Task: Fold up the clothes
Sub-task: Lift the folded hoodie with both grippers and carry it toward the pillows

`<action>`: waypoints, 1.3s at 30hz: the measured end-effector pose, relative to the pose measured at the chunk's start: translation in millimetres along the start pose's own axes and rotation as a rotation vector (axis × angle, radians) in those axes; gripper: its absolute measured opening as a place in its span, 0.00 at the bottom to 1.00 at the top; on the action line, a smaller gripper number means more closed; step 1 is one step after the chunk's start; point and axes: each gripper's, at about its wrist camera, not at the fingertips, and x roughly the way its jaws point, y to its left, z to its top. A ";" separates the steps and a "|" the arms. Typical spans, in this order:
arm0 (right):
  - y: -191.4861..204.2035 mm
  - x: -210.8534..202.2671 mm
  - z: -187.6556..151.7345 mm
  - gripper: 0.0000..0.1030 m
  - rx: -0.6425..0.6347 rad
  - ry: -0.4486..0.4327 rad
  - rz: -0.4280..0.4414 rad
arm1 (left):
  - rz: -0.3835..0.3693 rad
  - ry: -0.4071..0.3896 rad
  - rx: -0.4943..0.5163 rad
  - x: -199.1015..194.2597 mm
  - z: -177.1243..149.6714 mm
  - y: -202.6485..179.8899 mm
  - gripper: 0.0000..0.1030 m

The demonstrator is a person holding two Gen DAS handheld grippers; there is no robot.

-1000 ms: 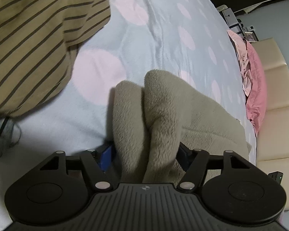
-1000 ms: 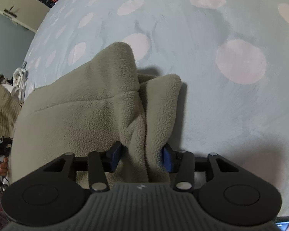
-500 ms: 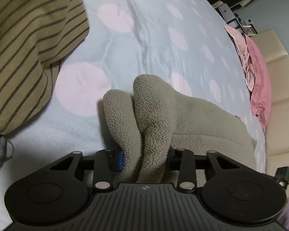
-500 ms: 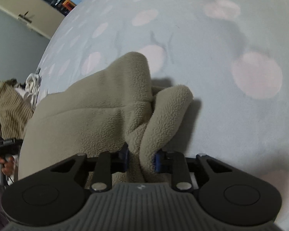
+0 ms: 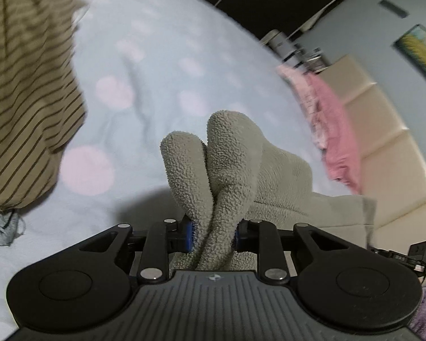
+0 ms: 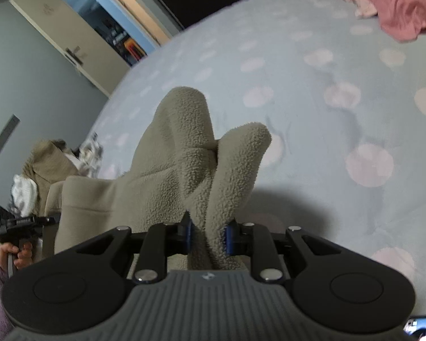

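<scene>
Fleece clamped both ends

We've got the beige fleece (image 5: pixel 233 153) bunched betw both tools: left gripper (image 5: pixel 213 234) jaws closing on it, right gripper (image 6: pixel 207 234) pinching its other edge, above the dotted bedsheet (image 6: pixel 340 142) ahead.

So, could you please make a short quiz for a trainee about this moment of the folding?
1. True or false: both claws grip the same beige fleece.
2. Which garment lies at the far edge of the bed in the right wrist view? A. pink cloth B. blue jeans C. white towel
3. Fill in: in the left wrist view, the cloth at the left of the fleece is tan with dark ____.

Key
1. True. The left claw is closing on one bunched end, with fleece between its pads; the right claw is shut on the other end.
2. A, the pink cloth.
3. Stripes, on the striped cloth.
</scene>
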 end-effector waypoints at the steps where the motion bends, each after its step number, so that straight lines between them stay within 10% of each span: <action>1: 3.7 -9.5 -0.4 0.22 -0.001 -0.025 0.002 | -0.017 -0.017 0.008 -6.2 -1.9 -6.7 0.18; 19: -3.8 -218.1 34.6 0.22 0.087 -0.460 -0.232 | -0.317 -0.145 0.115 36.0 -17.3 -199.1 0.18; 39: -193.1 -307.8 131.0 0.22 0.188 -0.552 -0.498 | -0.421 0.058 0.095 273.4 -56.2 -348.9 0.18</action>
